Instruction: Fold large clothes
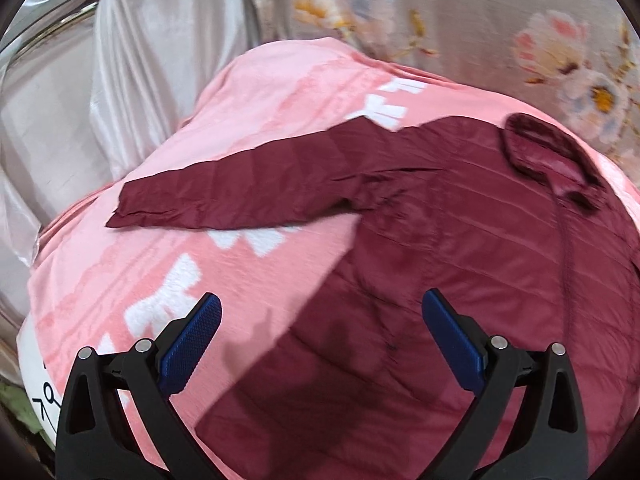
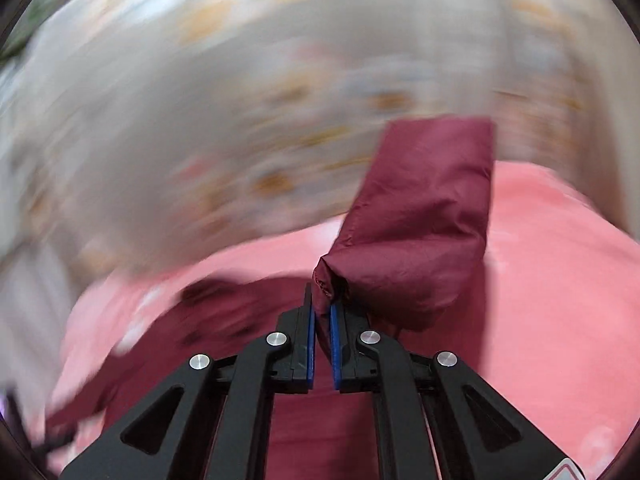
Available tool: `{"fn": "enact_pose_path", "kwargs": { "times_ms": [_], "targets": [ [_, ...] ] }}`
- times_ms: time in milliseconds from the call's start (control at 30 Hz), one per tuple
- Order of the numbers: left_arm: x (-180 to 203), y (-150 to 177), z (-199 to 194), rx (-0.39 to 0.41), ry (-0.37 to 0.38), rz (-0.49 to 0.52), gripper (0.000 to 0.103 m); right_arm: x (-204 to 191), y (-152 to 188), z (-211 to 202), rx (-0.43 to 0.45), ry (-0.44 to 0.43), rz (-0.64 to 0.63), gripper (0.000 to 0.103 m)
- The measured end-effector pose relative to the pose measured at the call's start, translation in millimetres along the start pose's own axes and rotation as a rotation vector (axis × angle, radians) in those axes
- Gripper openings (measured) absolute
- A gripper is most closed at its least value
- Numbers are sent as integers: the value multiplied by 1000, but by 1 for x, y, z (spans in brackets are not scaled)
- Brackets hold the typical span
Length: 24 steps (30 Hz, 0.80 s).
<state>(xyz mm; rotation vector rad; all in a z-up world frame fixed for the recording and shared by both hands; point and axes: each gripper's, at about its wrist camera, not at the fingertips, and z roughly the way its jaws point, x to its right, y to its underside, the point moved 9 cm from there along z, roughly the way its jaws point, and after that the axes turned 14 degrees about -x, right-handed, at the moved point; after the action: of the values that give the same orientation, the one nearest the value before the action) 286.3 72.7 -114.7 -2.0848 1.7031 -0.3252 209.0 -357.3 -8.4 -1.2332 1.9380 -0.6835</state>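
Jacket (image 1: 460, 216): light, slick, floppy. Right gripper (image 2: 322, 312) pinching sleeve cuff (image 2: 326, 280); left gripper (image 1: 320, 320) spread, empty. Take other cuff at 9 o'clock.

You've got 1 maroon jacket (image 1: 460, 240) laid out, w/ 1 collar (image 1: 552, 156) at the far right and 1 sleeve (image 1: 240, 188) stretched out flat to the left. The right wrist view shows 1 sleeve (image 2: 420, 220) lifted. Under it all: 1 pink blanket (image 1: 280, 92), white shapes on it, approx 6 showing, some partly covered. Beyond that, 1 floral sheet (image 1: 500, 20) far, 1 plain pale cloth (image 1: 152, 60) far left. You're holding 2 grippers: left gripper (image 1: 322, 320), right gripper (image 2: 322, 308), 2 blue pads (image 1: 192, 344) each.
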Motion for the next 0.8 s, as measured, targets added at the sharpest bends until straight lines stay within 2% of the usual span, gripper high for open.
{"fn": "enact_pose_path", "kwargs": {
  "times_ms": [100,167,267,333,367,400,433,467,600,667,733,800],
  "targets": [
    [-18,-7,15,-8,-58,-34,98,-96,39,43,-122,-135,-186,6],
    [-25,-8,23,-18,-75,-47,98,-133,69,68,-200,-189,-256,7],
    [-31,-8,33,-39,-75,-53,98,-174,125,106,-343,-235,-341,10],
    [-31,-9,36,-55,-37,-52,98,-183,143,108,-365,-237,-371,12],
    [-28,-10,36,-62,-3,-50,98,-185,144,106,-357,-235,-375,21],
    [-23,-12,35,-73,60,-50,98,-180,142,99,-334,-226,-360,28],
    [-18,-11,34,-82,103,-49,98,-176,138,93,-313,-221,-340,46],
    [-11,-13,32,-92,160,-48,98,-165,132,85,-281,-213,-298,57],
    [33,-16,26,-140,356,-34,98,-111,118,69,-252,-175,-124,60],
    [52,-12,27,-176,408,-22,98,-92,120,67,-249,-142,-59,60],
    [71,-5,34,-225,425,-4,98,-60,118,66,-253,-108,13,60],
    [84,7,43,-283,403,16,98,-36,119,69,-260,-74,68,60]
  ]
}}
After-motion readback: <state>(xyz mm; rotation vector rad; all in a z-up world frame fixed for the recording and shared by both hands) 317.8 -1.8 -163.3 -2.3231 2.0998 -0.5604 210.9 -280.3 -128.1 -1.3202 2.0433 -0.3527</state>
